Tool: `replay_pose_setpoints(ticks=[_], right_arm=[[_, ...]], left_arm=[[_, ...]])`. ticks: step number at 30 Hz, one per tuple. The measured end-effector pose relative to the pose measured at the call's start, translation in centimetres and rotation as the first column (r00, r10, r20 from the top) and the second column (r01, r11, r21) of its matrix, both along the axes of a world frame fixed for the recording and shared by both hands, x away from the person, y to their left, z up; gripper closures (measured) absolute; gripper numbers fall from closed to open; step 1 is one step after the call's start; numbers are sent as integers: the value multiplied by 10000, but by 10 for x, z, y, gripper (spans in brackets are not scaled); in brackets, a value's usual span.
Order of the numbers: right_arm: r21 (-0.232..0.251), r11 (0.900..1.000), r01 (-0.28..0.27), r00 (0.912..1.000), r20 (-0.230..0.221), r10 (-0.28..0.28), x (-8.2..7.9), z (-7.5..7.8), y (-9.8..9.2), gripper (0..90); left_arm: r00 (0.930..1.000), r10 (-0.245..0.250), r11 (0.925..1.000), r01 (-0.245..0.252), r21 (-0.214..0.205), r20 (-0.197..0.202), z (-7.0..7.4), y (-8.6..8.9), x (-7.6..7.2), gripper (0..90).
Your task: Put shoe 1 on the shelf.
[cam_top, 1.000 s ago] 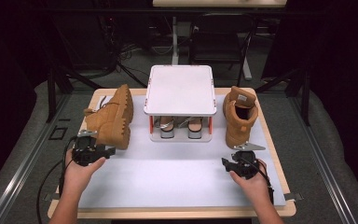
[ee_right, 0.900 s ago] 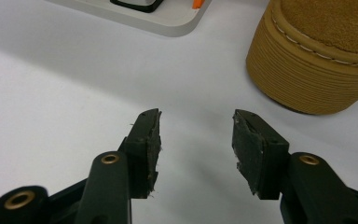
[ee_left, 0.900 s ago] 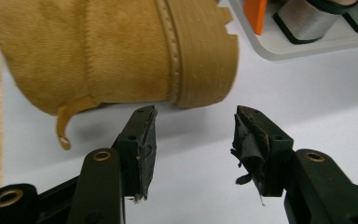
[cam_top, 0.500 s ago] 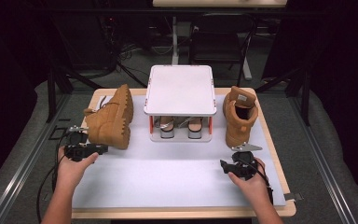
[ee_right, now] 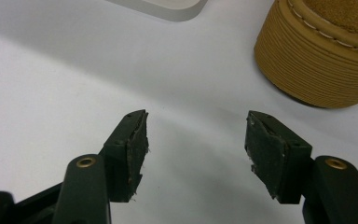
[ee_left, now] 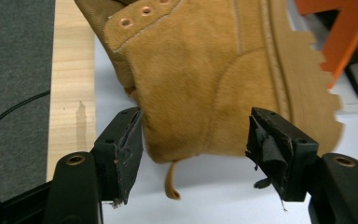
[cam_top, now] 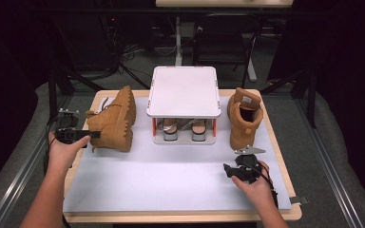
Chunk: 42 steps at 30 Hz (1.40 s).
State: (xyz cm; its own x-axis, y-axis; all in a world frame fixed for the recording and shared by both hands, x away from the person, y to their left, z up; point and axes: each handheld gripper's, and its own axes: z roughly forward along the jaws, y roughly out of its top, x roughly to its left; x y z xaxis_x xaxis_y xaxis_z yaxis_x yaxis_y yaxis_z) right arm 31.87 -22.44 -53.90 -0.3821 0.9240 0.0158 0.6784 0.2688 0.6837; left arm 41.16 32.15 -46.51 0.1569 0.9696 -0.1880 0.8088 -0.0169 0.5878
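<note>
The left hand-held gripper (cam_top: 94,135) is wide, its jaws just opening around the heel of the boot (ee_left: 205,79) lying on its side, not pinching. The boot stretches away from it. The right hand-held gripper (ee_right: 196,144), also wide and empty, sits far off.

Rack (cam_top: 183,90): table (cam_top: 285,156) centre, rear.
Left boot (cam_top: 114,121): on its side, left of rack.
Right boot (cam_top: 243,118): upright, right of rack.

white shoe rack (cam_top: 183,90) — sandals (cam_top: 184,129) inside, table (cam_top: 180,216)
</note>
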Motion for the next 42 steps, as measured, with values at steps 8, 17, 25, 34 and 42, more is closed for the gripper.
replay_pose_setpoints(ticks=[8,17,25,34,42], right_arm=[[36,10000,8,10000,-55,-8,0,-1,1,386],[62,10000,4,10000,-87,-3,0,-1,0,386],[106,9999,-12,9999,-137,14,1,-3,1,386],[164,9999,32,9999,-132,-30,2,-4,1,389],[193,9998,24,9999,-163,-20,2,-4,0,400]], left_arm=[[9984,269,9993,-281,-235,-488,-4,6,20,354],[9964,317,9968,-373,-713,-783,-11,5,34,359],[9960,274,9938,-363,-1055,-847,-12,7,36,388],[9963,264,9967,-325,-740,-820,-2,0,36,443],[9990,-114,9987,92,-508,-438,18,-13,32,532]])
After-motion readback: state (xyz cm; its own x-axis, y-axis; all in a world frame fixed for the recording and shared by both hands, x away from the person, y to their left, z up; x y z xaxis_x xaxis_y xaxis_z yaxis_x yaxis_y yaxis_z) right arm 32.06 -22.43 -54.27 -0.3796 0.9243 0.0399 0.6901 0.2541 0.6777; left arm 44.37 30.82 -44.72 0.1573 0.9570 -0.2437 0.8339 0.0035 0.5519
